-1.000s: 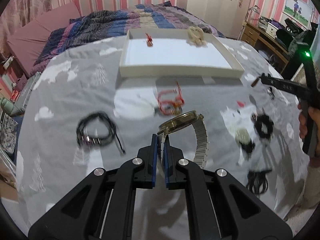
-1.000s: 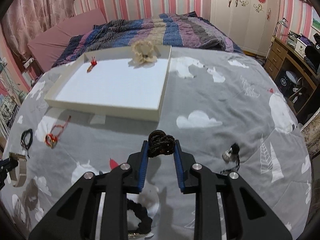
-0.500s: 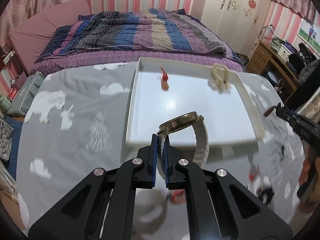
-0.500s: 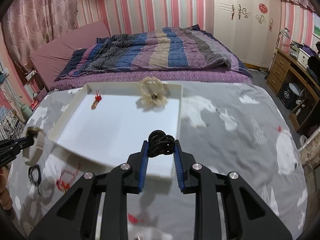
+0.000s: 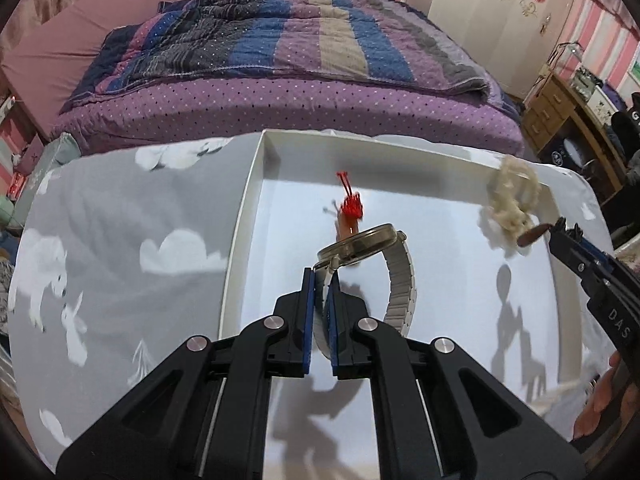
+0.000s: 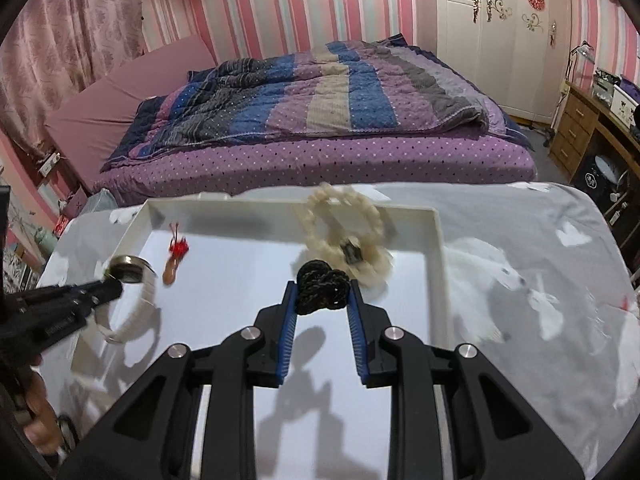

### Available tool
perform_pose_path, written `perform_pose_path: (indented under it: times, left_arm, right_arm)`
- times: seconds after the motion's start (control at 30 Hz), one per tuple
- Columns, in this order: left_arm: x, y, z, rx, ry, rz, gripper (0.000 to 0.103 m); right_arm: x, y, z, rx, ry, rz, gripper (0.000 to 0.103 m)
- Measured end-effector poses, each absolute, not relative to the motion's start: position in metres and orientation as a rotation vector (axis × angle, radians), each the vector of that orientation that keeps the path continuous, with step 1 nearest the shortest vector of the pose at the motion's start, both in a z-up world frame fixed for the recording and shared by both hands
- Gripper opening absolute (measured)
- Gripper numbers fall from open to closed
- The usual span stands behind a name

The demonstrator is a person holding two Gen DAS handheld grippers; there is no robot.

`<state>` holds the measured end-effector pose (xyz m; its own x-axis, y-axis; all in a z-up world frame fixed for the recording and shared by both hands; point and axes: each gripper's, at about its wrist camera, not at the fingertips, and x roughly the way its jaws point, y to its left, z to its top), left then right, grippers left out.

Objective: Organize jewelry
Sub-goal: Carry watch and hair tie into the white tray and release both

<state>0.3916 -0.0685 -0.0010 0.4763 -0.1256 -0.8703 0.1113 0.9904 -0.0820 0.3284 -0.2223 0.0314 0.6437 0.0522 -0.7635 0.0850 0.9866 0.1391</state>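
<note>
- Left gripper [image 5: 320, 280]: fingers narrow, clamped on the metal band of a wristwatch [image 5: 366, 242]. The watch hangs over the near-left part of the white tray [image 5: 240, 240]; its gold-rimmed face is tilted up.
- Right gripper [image 6: 322, 294]: fingers partly closed on a black braided hair tie [image 6: 322, 290], held over the tray's middle.
- Tray contents: a red tasselled charm [image 5: 351, 210] lies at the far left, just beyond the watch. A cream beaded bracelet [image 6: 344, 232] sits at the far right, leaning on the far wall.
- Tray rests on a grey printed cloth [image 5: 120, 240], with a bed [image 6: 320, 100] beyond.
</note>
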Motion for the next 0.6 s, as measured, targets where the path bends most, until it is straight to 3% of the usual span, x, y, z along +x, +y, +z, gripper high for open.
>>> perform_pose_path:
  times: [0.6]
  left_arm:
    - [0.429,-0.079,-0.023,0.001,1.091,-0.111,0.005]
  right_arm:
    - [0.366,-0.220,-0.014,0.143,1.010,-0.045,0.025]
